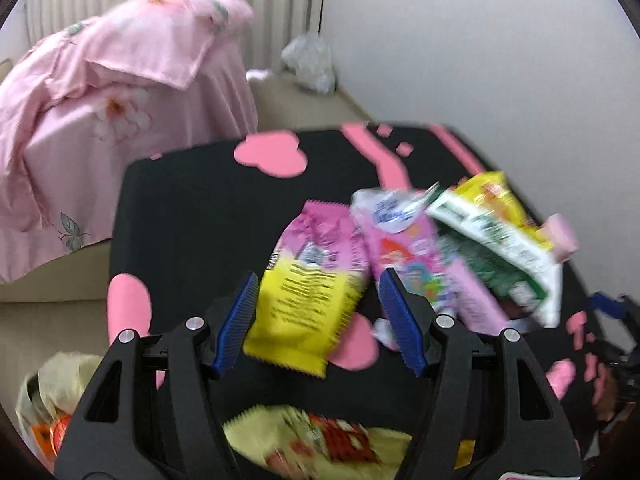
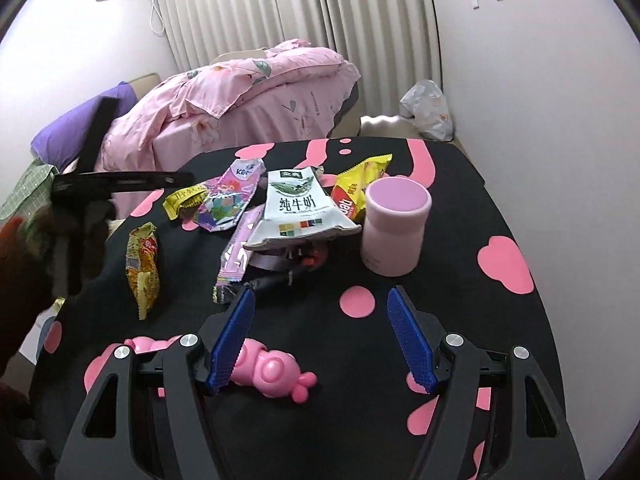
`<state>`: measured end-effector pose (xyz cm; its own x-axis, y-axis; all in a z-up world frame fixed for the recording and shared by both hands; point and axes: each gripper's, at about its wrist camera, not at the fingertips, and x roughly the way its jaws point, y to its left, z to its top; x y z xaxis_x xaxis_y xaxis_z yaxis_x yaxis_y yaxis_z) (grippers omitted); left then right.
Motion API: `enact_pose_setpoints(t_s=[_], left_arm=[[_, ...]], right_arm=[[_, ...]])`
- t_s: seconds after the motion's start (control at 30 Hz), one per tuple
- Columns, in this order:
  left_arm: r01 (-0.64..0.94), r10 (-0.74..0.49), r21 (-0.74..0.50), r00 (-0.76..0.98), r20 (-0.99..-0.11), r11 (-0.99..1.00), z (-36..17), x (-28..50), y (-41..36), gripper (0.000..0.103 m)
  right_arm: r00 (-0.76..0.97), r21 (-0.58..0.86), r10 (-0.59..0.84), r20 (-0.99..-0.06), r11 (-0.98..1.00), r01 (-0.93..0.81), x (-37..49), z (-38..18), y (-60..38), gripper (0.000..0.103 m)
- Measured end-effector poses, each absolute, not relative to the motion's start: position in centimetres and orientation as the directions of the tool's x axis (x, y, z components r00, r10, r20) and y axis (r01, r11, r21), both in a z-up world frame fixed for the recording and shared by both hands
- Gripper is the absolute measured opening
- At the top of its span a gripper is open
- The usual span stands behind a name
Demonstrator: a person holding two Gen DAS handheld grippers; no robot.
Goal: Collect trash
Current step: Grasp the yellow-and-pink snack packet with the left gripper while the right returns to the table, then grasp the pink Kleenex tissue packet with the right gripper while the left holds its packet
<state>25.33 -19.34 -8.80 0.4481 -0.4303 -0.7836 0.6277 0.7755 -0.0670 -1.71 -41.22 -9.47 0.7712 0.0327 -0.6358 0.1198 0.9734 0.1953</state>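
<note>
Wrappers everywhere on the black table (image 2: 460, 208) w/ the pink blobs. Nearest the left gripper (image 1: 316, 312) is the pink-and-yellow wrapper (image 1: 308, 280), lying flat, right between its spread fingers, nothing pinched yet. That thing looks empty: thin foil, near weightless, crinkly and slick. I'd pinch it at the serrated bottom edge or a corner, since a flat middle gives the pads nothing to bite.

Beside it and touching, the cartoon packet (image 2: 226, 200), then the milk pouch (image 2: 298, 208), which overlaps the pile; it's floppy, maybe a bit heavier if dregs remain, best taken by its flared bottom seam. Yellow snack bag (image 2: 358, 188) sits behind it, a long pink stick wrapper (image 2: 240, 250) in front, another yellow wrapper (image 2: 142, 266) off alone to the left.

Left view is smeared, so exactly how the wrappers overlap there is hard to call.

Right gripper (image 2: 322, 332) hangs over bare table, fingers wide apart, holding nothing. Just under its left finger lies a pink toy (image 2: 272, 372); a pink cup (image 2: 394, 228) stands upright near the pouch. Neither looks like trash. Pink bedding (image 2: 256, 92) beyond.
</note>
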Motion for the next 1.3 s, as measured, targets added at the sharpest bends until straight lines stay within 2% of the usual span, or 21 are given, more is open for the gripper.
enact_pose_setpoints(t_s=[0.07,0.1,0.17,0.3,0.6,0.7,0.97,1.17,1.3], left_arm=[[0.603,-0.387,-0.061,0.427,-0.817,0.795,-9.9,26.3,-19.6,0.055],[0.594,-0.386,-0.077,0.414,-0.824,0.801,-10.1,26.3,-19.4,0.048],[0.575,-0.417,-0.134,0.394,-0.819,0.807,-10.2,25.9,-18.7,0.047],[0.586,-0.439,-0.125,0.433,-0.788,0.801,-9.0,23.6,-17.7,0.041],[0.469,-0.488,-0.239,0.532,-0.692,0.85,-4.5,19.2,-11.2,0.041],[0.43,-0.492,-0.282,0.528,-0.692,0.858,-4.7,17.1,-8.8,0.043],[0.366,-0.414,-0.24,0.535,-0.736,0.899,-7.1,12.8,-5.0,0.045],[0.39,-0.425,-0.243,0.496,-0.757,0.888,-8.7,11.6,-4.2,0.047],[0.385,-0.435,-0.258,0.499,-0.749,0.886,-8.9,11.4,-3.1,0.049]], right_arm=[[0.768,0.181,0.028,-0.64,0.977,0.115,-1.8,-9.6,-41.2,0.066],[0.766,0.178,0.028,-0.643,0.978,0.113,-1.7,-9.7,-41.2,0.066],[0.759,0.19,0.047,-0.649,0.977,0.101,-1.6,-10.1,-41.2,0.066],[0.746,0.225,0.087,-0.66,0.971,0.086,-0.9,-10.7,-41.1,0.066],[0.752,0.187,0.109,-0.651,0.982,0.019,-0.4,-9.8,-38.7,0.066],[0.75,0.195,0.129,-0.649,0.981,0.0,-0.2,-9.5,-38.0,0.066],[0.744,0.136,0.154,-0.65,0.987,-0.086,1.8,-7.7,-35.1,0.066],[0.697,0.148,0.209,-0.686,0.978,-0.148,7.8,-7.2,-32.9,0.066],[0.624,0.162,0.23,-0.747,0.973,-0.165,13.5,-8.5,-31.6,0.066]])
